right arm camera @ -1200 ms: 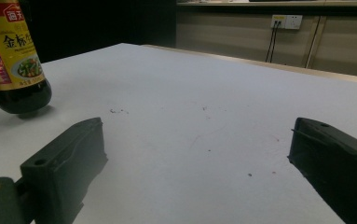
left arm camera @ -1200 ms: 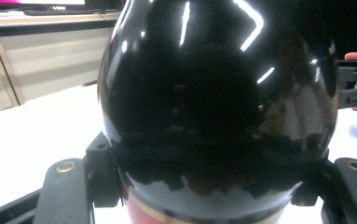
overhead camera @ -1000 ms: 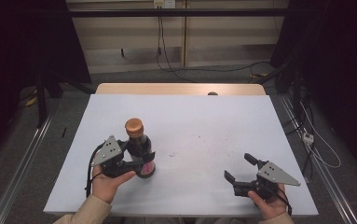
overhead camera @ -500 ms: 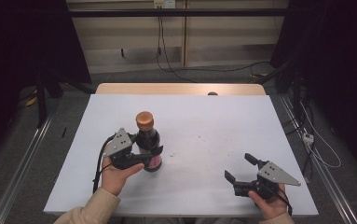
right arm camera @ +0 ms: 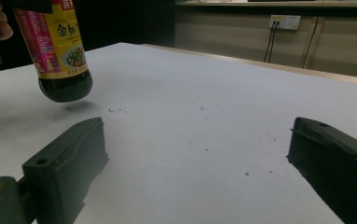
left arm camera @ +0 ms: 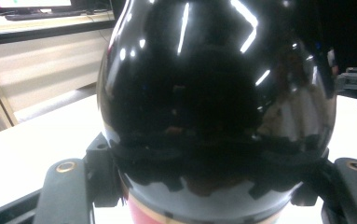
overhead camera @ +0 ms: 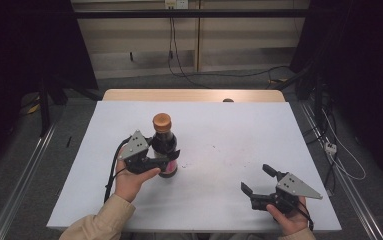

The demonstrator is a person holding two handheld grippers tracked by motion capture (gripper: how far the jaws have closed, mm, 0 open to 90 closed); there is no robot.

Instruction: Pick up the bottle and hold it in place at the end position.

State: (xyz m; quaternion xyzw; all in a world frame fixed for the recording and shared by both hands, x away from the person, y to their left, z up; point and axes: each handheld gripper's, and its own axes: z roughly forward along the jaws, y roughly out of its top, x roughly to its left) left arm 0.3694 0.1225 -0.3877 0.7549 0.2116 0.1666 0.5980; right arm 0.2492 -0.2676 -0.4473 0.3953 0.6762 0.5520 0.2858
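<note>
Dark bottle (overhead camera: 165, 148) ×1 | left hand-held gripper (overhead camera: 160, 161) pinching it | right hand-held gripper (overhead camera: 257, 180) spread

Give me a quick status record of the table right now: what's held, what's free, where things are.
bottle: dark, orange cap, upright, lifted clear of the table per the right gripper view
left gripper: jaws closed around the bottle's body
right gripper: jaws spread apart, nothing between them, near the table's front right
table: white top, a few small specks
gap: bottle and right gripper well apart
</note>
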